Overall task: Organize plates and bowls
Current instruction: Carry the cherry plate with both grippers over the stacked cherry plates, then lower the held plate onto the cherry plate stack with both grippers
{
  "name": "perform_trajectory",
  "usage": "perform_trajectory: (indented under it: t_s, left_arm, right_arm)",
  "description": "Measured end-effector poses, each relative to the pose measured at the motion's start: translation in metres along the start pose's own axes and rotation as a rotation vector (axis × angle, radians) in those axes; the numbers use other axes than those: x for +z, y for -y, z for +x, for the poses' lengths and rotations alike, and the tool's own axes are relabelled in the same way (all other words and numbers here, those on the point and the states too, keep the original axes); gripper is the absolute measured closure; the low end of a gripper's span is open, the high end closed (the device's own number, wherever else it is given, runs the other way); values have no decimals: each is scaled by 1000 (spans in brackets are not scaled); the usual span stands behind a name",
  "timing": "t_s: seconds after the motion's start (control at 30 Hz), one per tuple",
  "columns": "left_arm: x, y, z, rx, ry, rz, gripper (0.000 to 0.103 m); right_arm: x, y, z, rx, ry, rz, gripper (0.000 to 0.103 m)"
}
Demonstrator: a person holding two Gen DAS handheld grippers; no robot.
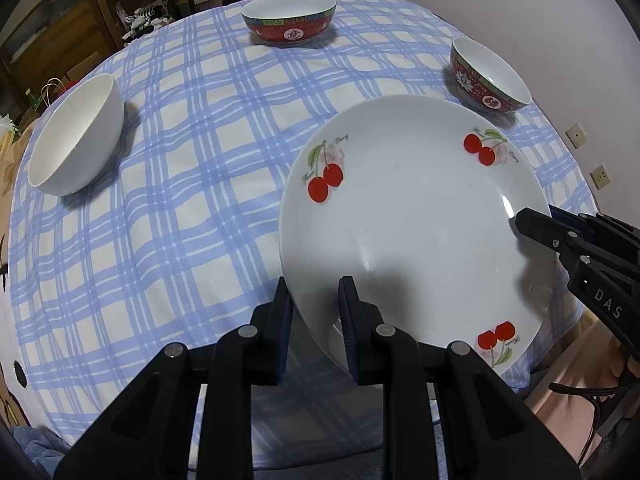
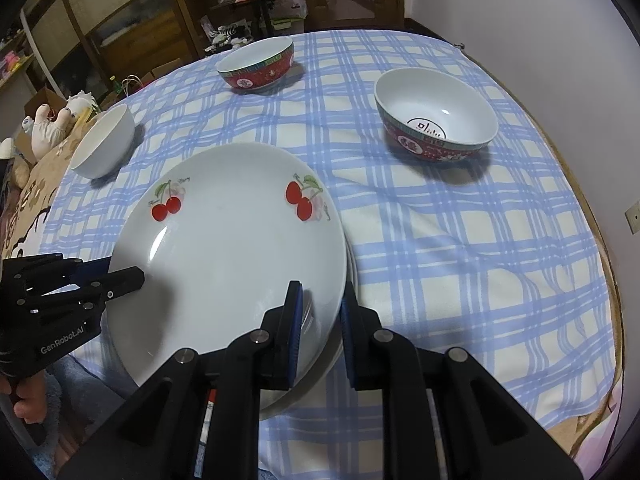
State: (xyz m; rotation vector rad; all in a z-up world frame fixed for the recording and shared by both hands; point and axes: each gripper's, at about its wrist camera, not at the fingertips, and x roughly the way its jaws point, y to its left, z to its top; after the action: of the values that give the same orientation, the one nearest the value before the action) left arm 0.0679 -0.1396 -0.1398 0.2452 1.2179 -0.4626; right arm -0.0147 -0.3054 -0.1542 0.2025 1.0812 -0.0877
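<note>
A white plate with cherry prints (image 1: 412,216) is held above the blue checked tablecloth (image 1: 180,208). My left gripper (image 1: 314,294) is shut on its near left rim. My right gripper (image 2: 320,300) is shut on its right rim, and shows at the right of the left wrist view (image 1: 532,224). In the right wrist view the plate (image 2: 228,248) has another rim just beneath it (image 2: 352,268). A plain white bowl (image 1: 76,136) stands at the left. One red patterned bowl (image 1: 289,16) stands at the far side, another (image 1: 490,76) at the right.
The round table's edge (image 2: 608,280) curves close on the right, by a white wall with sockets (image 1: 576,135). Wooden cabinets and clutter (image 2: 132,28) stand beyond the far edge. Soft toys (image 2: 48,124) lie at the left.
</note>
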Motion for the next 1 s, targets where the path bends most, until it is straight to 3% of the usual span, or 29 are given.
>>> perform_trajectory:
  t_s: [0.3, 1.0]
  left_arm:
    - [1, 0, 4, 0, -11, 2, 81]
    - [-5, 1, 0, 2, 21, 2, 81]
  right_arm:
    - [-2, -11, 0, -71, -2, -52, 82]
    - [-1, -7, 3, -87, -23, -18, 82]
